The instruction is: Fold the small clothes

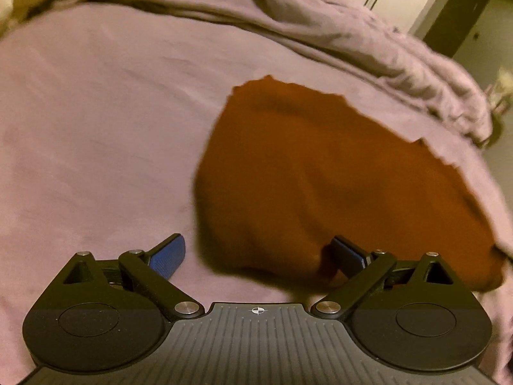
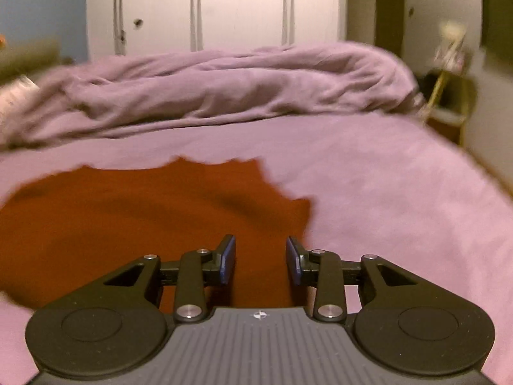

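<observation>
On smooth mauve bedsheet (image 1: 96,112), rust garment (image 1: 304,176) with scalloped edge, left jaws wide, right jaws parted, both empty

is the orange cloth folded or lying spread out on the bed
Mostly spread: the orange cloth lies in one rumpled layer on the bed sheet, scalloped edge exposed, no neat fold.

A home bedroom is shown. A bed covered by a mauve sheet (image 2: 384,192) fills the near ground, and a rumpled duvet (image 2: 224,86) of the same colour is heaped along its far side. Beyond it, white wardrobe doors (image 2: 240,6) with long vertical handles are seen, and a small bedside stand (image 2: 449,109) is placed at the far right.
</observation>
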A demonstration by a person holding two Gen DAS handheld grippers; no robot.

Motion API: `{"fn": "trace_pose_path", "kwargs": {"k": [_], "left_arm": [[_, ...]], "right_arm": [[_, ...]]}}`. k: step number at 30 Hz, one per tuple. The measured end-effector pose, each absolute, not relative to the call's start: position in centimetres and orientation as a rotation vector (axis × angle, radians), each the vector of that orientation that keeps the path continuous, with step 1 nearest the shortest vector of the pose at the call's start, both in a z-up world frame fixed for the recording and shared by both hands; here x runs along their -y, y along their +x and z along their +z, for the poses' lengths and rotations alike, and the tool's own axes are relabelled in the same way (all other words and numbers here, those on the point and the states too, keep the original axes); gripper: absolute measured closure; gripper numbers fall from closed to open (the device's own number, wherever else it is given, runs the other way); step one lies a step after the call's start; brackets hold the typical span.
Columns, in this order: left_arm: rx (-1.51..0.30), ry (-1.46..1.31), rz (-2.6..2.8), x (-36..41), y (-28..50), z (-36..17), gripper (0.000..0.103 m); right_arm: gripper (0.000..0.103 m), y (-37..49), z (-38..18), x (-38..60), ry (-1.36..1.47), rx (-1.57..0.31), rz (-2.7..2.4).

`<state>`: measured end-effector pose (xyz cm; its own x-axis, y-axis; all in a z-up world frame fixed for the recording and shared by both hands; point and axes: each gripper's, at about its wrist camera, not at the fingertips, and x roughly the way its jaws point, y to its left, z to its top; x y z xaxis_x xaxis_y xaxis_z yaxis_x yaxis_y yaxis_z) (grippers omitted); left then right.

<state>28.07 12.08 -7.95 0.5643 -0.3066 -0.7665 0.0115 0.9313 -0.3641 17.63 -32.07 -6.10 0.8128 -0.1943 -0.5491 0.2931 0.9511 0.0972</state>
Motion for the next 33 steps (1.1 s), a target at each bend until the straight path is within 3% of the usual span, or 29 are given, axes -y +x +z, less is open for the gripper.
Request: {"fn": "trace_pose_path", "kwargs": {"k": [6, 10, 13, 17, 21, 24, 26, 33], "left_arm": [[-0.962, -0.564, -0.26, -13.4, 31.1, -8.8, 0.005], [-0.964, -0.624, -0.295, -13.7, 33.1, -9.1, 0.016], [-0.971, -0.649, -0.341, -13.7, 33.9, -9.2, 0.04], [-0.99, -0.697, -0.34, -14.4, 34.3, -9.9, 0.06], [-0.994, -0.803, -0.332, -15.5, 34.6, -11.1, 0.06], [-1.001, -0.815, -0.33, -15.2, 35.1, -11.2, 0.06], [-1.008, -0.789, -0.314, -15.0, 35.4, -10.8, 0.081], [-0.977, -0.695, -0.312, -13.5, 35.2, -6.6, 0.084]], "right_arm": [[0.069, 16.8, -5.9, 28.0, 0.209, -0.582, -0.133], [0.069, 17.6, -6.1, 26.4, 0.195, -0.597, -0.097], [0.069, 18.1, -6.2, 25.5, 0.202, -0.6, -0.07], [0.069, 18.9, -6.2, 24.2, 0.186, -0.594, -0.026], [0.072, 19.7, -6.4, 23.1, 0.173, -0.594, 0.008], [0.079, 20.6, -7.0, 22.5, 0.152, -0.607, 0.008], [0.079, 21.3, -7.7, 22.2, 0.144, -0.641, 0.007], [0.079, 19.5, -6.2, 23.9, 0.17, -0.621, -0.001]]}}
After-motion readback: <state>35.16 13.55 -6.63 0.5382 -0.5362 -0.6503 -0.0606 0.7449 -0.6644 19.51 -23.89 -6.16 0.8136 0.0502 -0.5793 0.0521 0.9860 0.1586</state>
